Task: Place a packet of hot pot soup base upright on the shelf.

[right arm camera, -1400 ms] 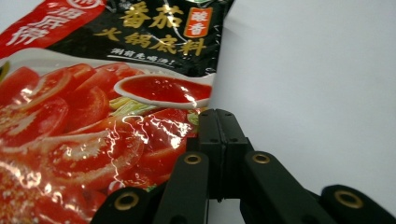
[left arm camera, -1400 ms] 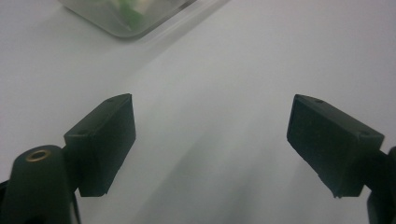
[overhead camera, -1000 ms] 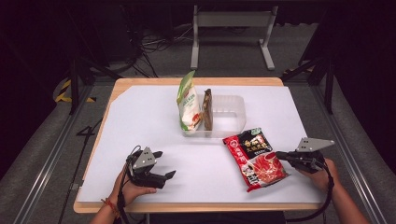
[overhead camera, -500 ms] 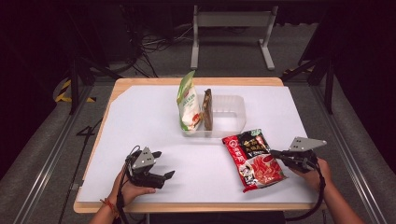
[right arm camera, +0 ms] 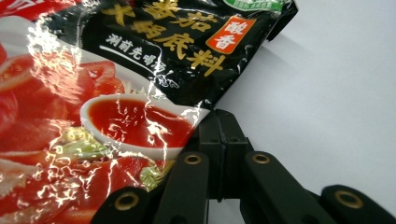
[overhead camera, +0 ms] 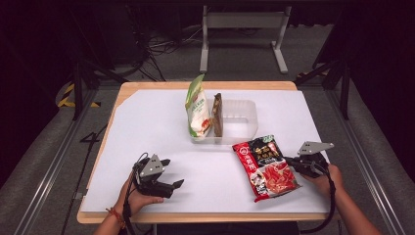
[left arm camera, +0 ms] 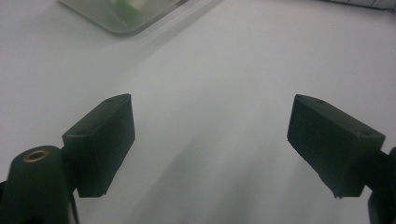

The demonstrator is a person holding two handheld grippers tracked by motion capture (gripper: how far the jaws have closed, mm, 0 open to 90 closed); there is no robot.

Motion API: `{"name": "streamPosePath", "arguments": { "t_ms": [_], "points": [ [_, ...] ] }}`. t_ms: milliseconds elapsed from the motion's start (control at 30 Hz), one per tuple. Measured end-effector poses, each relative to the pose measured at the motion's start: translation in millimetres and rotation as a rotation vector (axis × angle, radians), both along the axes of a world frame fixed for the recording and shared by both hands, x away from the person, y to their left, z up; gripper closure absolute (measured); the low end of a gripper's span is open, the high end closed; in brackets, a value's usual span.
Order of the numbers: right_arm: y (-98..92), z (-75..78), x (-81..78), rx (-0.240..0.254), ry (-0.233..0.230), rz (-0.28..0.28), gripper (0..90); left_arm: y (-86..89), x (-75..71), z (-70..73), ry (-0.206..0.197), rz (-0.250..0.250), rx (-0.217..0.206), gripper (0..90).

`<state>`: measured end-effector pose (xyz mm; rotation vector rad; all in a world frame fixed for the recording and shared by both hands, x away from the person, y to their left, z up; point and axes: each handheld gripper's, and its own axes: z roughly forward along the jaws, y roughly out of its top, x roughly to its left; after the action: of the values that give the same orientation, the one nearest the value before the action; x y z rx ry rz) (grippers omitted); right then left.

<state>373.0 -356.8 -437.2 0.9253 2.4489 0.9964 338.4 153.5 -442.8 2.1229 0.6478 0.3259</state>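
Observation:
A red and black soup-base packet (overhead camera: 266, 166) lies flat on the white table cover, front right. My right gripper (overhead camera: 288, 160) comes in from the right, low over the table, with its jaws shut together. In the right gripper view the closed tips (right arm camera: 219, 119) meet the packet (right arm camera: 116, 93) at its right edge, and the foil overlaps one tip slightly; nothing shows between the jaws. My left gripper (overhead camera: 173, 183) rests at the front left in a hand. It stands open (left arm camera: 210, 144) over bare white surface, with nothing between its jaws.
A clear plastic tray (overhead camera: 244, 110) stands at mid table, its corner also in the left gripper view (left arm camera: 116, 18). A green and white pouch (overhead camera: 198, 110) and a dark brown packet (overhead camera: 218, 115) stand upright at the tray's left end. The wooden table edge (overhead camera: 205, 218) runs along the front.
My right gripper has slid a little to the left, up to the packet's right edge. The left gripper and the packet have stayed where they were.

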Motion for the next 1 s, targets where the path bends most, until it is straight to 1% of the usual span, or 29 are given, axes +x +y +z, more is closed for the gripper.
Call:
{"name": "streamPosePath", "arguments": {
  "t_ms": [100, 167, 200, 233, 267, 333, 467, 500, 567, 600, 633, 700, 767, 900, 1000],
  "points": [
    [-0.1, 0.2, -2.6, 0.008, 0.012, 0.025, 90.0, -0.6, 0.0, 0.0, 0.001, -0.002, 0.002, 15.6],
    [2.3, 0.1, -6.6, 0.009, 0.019, 0.066, 90.0, -0.8, 0.0, 0.0, 0.004, -0.003, 0.002, 15.6],
    [3.7, 0.2, -8.1, 0.007, 0.019, 0.077, 90.0, -1.0, 0.2, 0.0, 0.001, -0.004, 0.003, 15.6],
    [7.4, 0.3, -11.0, 0.0, 0.017, 0.103, 90.0, -1.0, 0.2, 0.0, 0.001, -0.004, 0.003, 15.6],
    [10.4, 0.5, -12.8, -0.004, 0.016, 0.118, 90.0, -1.3, 0.0, -0.1, 0.007, -0.003, 0.001, 15.6],
    [16.9, 0.4, -15.6, -0.01, 0.015, 0.143, 90.0, -1.5, 0.0, 0.0, 0.006, -0.002, 0.0, 15.4],
    [36.7, 0.8, -23.3, -0.027, 0.021, 0.222, 90.0, -1.4, 0.1, -0.2, 0.007, -0.004, -0.002, 15.4],
    [36.7, 0.8, -23.3, -0.027, 0.021, 0.222, 90.0, -1.4, 0.1, -0.2, 0.007, -0.004, -0.002, 15.4],
    [45.4, 0.6, -27.5, -0.029, 0.027, 0.254, 90.0, -1.5, 0.1, -0.3, 0.008, -0.005, -0.003, 15.4],
    [53.0, 0.6, -31.3, -0.036, 0.029, 0.279, 90.0, -1.6, 0.1, -0.3, 0.01, -0.006, -0.006, 15.4],
    [53.0, 0.6, -31.3, -0.036, 0.029, 0.279, 90.0, -1.7, -0.1, -0.2, 0.013, -0.006, -0.009, 15.4],
    [58.7, 0.8, -34.6, -0.042, 0.032, 0.305, 90.0, -2.6, 0.0, -0.4, 0.015, -0.009, -0.012, 15.4],
    [61.8, 1.0, -36.6, -0.045, 0.035, 0.319, 90.0, -3.5, 0.1, -0.9, 0.028, -0.015, -0.023, 15.3],
    [66.3, 0.9, -40.1, -0.041, 0.045, 0.343, 90.0, -6.4, 0.7, -1.6, 0.039, -0.023, -0.024, 15.3],
    [71.0, 0.1, -43.5, -0.029, 0.055, 0.372, 90.0, -7.4, 1.0, -2.1, 0.039, -0.026, -0.021, 15.2]
  ]
}}
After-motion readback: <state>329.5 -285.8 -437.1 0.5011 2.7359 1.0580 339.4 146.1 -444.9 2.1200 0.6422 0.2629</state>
